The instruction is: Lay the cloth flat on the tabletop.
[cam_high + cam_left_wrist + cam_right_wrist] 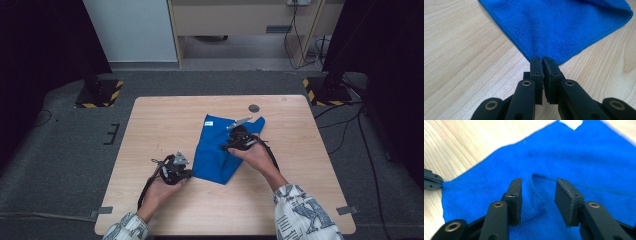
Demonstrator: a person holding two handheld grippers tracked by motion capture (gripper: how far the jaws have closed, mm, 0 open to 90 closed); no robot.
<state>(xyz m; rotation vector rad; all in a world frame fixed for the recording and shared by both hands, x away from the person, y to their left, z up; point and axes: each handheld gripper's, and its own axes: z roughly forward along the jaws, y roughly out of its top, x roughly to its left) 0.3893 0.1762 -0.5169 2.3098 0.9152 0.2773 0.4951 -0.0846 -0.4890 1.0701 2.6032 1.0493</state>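
Observation:
A blue cloth [215,155] lies partly folded on the middle of the wooden table [165,120]. My left gripper [190,172] is shut on the cloth's near corner [542,61], low against the tabletop. My right gripper [226,146] hovers open over the middle of the cloth [579,160]. A small raised fold of the cloth [537,195] lies between its jaws [539,187], which do not squeeze it. The left gripper's tip [431,181] shows at the cloth's left corner. A white label [571,123] sits at the far corner of the cloth.
A dark round hole [254,108] lies in the tabletop behind the cloth. Bare wood surrounds the cloth on all sides. Stand bases with yellow-black stripes [97,93] [325,92] sit on the floor beyond the table's far corners.

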